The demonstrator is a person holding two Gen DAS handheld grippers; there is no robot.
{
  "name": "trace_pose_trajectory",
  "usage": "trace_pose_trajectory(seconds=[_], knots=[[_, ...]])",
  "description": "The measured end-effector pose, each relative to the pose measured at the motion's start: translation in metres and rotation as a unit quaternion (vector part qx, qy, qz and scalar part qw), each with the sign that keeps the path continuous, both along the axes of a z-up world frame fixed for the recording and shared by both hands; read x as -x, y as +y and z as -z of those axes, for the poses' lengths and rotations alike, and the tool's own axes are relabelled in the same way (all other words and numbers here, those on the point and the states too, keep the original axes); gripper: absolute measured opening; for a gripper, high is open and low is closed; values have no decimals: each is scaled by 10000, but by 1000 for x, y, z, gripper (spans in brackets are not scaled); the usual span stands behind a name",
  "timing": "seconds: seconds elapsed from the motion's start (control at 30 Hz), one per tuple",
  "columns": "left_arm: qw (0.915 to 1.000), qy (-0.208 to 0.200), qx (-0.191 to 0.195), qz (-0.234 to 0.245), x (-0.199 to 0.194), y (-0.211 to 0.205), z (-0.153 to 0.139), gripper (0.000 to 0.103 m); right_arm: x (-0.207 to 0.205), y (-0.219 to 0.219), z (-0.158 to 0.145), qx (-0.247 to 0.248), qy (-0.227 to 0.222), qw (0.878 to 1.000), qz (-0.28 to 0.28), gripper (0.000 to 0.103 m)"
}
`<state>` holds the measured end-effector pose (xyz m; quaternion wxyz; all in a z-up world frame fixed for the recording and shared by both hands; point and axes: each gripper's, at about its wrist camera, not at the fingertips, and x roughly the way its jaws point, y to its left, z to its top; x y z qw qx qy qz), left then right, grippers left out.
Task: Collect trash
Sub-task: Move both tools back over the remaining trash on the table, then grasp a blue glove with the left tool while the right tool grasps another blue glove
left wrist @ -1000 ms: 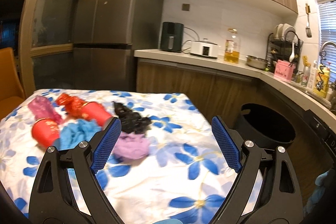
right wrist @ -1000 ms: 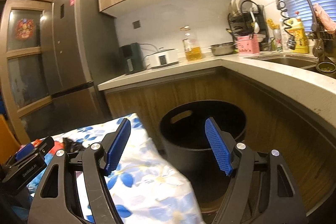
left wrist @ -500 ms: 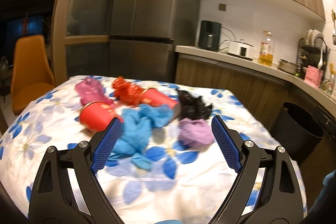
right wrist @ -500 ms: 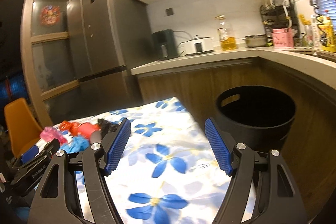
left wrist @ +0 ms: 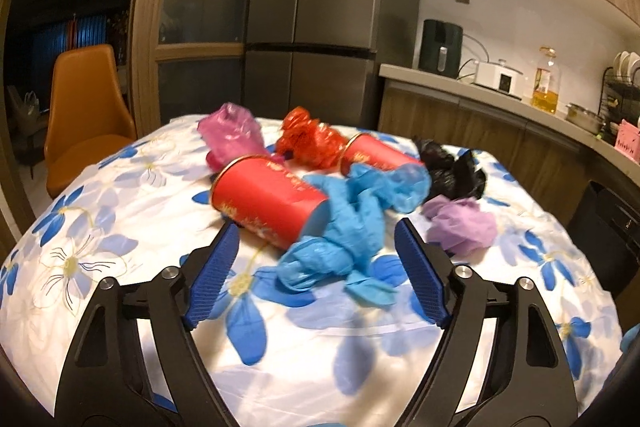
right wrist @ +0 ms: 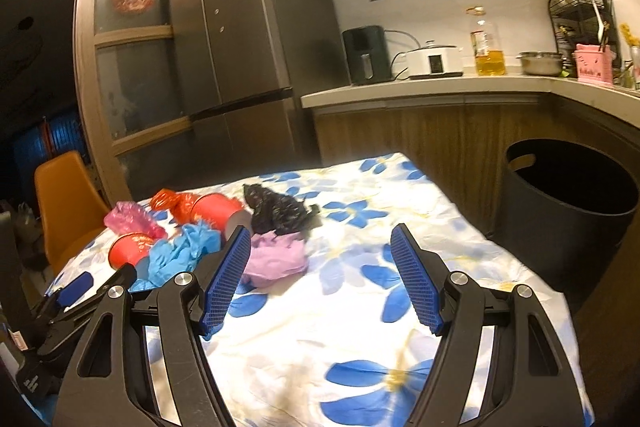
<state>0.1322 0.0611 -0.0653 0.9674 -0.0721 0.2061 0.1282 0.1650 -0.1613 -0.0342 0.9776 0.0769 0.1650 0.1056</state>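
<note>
The left gripper [left wrist: 316, 275] hangs over the bench [left wrist: 120, 227], its fingers wide but closing w/ blue gloves [left wrist: 344, 227] between, not yet pressed. The right gripper [right wrist: 320, 279] is wide, empty. Red cup [left wrist: 264, 203] touches the gloves; black bin [right wrist: 568, 203] stands beside the bench.

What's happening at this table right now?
A person holds a gripper in each hand over a floral-clothed table strewn with trash. The left gripper, jaws closing, frames a crumpled blue glove beside a red paper cup. The right gripper is open and empty. The black bin waits nearby.
</note>
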Motion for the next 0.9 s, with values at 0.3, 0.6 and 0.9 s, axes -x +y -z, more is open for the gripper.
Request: trace_pose_trajectory(seconds=[0.3, 0.6, 0.9], knots=[[9973, 616, 333, 205, -25, 13, 20, 51, -20, 22, 7, 6, 95, 9998, -186, 72], [9901, 1021, 828, 483, -37, 27, 34, 5, -36, 56, 15, 173, 228, 9981, -551, 69], [9904, 488, 908, 917, 2, 29, 4, 2, -54, 90, 25, 326, 341, 9946, -925, 59]])
